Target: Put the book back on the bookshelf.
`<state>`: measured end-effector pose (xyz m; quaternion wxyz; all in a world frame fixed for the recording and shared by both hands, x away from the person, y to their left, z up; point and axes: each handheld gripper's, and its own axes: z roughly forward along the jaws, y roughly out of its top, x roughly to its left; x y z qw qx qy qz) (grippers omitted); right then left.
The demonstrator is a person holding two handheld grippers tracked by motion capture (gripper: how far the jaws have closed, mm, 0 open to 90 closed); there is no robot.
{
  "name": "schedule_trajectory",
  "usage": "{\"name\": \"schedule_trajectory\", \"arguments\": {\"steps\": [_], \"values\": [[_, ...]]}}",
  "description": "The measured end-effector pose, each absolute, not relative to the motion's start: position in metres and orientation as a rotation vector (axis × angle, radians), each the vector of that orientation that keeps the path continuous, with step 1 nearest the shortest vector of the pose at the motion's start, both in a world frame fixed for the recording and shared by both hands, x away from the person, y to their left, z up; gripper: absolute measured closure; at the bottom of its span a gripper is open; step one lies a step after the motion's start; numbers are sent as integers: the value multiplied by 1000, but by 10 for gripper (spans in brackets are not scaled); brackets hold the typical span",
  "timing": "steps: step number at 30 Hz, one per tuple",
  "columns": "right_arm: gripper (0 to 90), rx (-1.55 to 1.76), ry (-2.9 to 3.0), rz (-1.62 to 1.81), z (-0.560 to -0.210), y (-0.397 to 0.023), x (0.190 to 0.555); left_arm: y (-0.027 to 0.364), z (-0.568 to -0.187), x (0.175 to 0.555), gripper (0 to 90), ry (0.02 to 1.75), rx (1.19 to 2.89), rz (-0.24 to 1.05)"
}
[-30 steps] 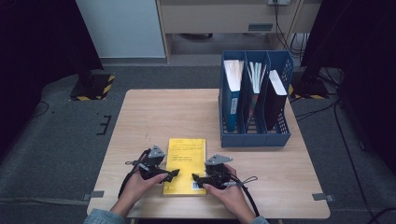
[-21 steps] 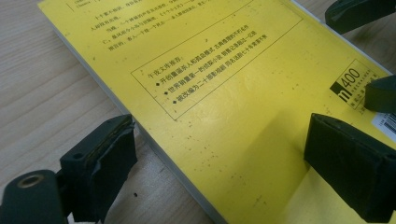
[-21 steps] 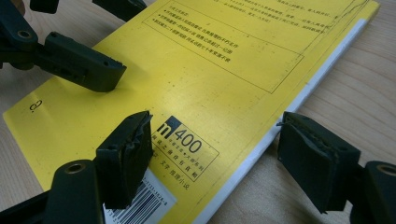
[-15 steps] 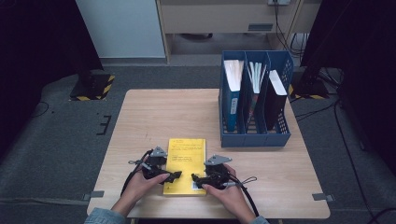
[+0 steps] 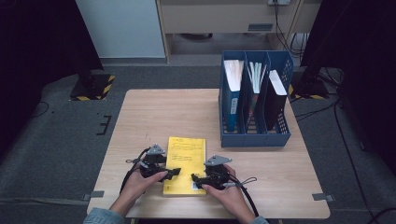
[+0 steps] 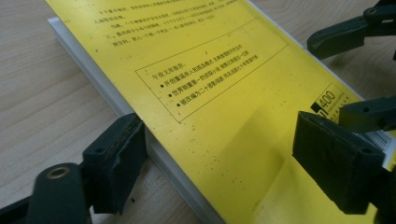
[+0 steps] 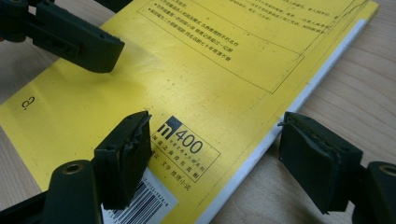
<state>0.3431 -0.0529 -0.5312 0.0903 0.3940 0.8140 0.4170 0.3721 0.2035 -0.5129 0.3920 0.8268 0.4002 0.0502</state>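
A yellow paperback book (image 5: 186, 161) lies flat on the wooden table (image 5: 163, 112), near its front edge. My left gripper (image 5: 173, 173) reaches in from the book's left side. Its jaws straddle the book's long edge (image 6: 154, 154): one pad rests against the page block and the other hovers over the cover. They have just been closing, and the pads do not clamp the book. My right gripper (image 5: 196, 179) comes from the right, open. One of its jaws stands over the cover (image 7: 187, 84) by the barcode and the other over bare wood past the edge.
A blue three-slot file holder (image 5: 254, 135) with upright books and papers stands at the table's right rear. The far left half of the tabletop is bare wood. A person's hands hold both grippers at the front edge.
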Motion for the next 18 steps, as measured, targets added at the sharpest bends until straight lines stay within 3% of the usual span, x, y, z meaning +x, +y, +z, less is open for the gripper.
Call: {"name": "schedule_trajectory", "arguments": {"steps": [13,18], "values": [[254,1174,2416,1260,-532,-54,343,206,-505,363,316,954,2075,74],[253,1178,2416,1262,-532,-54,343,202,-507,370,321,952,2097,50]]}}
